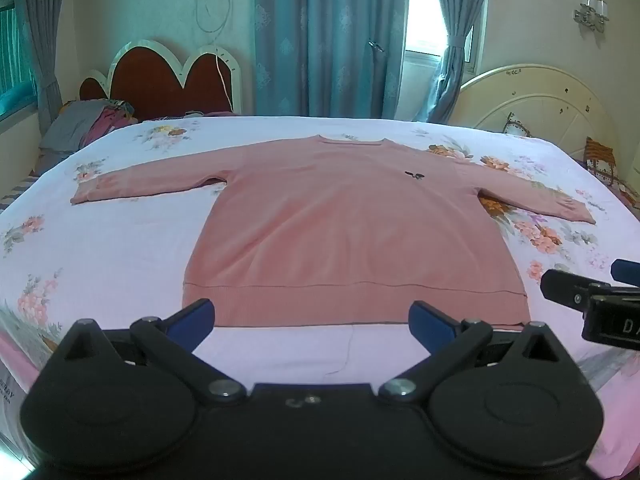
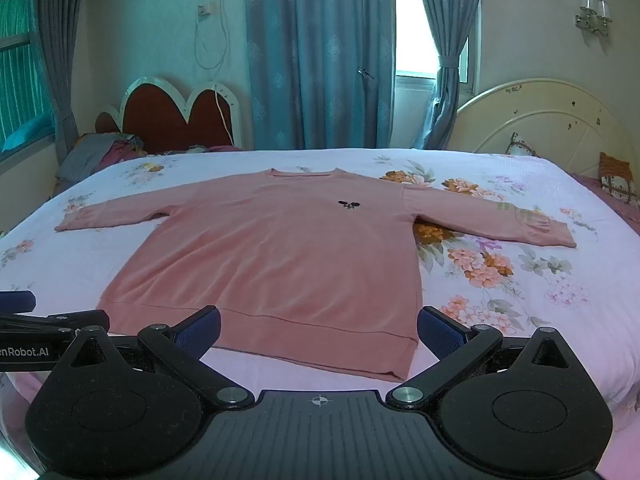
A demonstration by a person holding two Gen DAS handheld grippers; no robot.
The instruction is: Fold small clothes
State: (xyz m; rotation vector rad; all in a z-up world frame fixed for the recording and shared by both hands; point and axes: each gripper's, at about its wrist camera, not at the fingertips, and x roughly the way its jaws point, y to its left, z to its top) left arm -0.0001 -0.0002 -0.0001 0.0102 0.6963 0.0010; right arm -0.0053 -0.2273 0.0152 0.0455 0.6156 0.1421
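pink sweater (image 1: 352, 232) is laid out flat on the bed (image 1: 120, 248), front side up, both sleeves spread out to the sides and the neckline at the far end. there's a small dark embroidered logo (image 1: 413, 175) on the chest. the ribbed hem is the edge closest to the cameras, sitting on a floral sheet with a plain pink strip along the near edge.

left tongs (image 1: 312, 320) are spread as wide as they go, nothing in them, hovering just short of the hem around its middle. the blue pads (image 1: 192, 318) aren't touching the fabric. right tongs (image 2: 319, 330) same deal: fully spread, empty, sitting over the hem's right half, with the sweater's right hem corner just inside the right finger. each pair of tongs pokes into the edge of the other's view, so they're side by side.

behind the bed: teal curtains (image 1: 332, 40), a red scalloped headboard (image 1: 168, 80) on the left, a cream round headboard (image 1: 544, 100) on the right.
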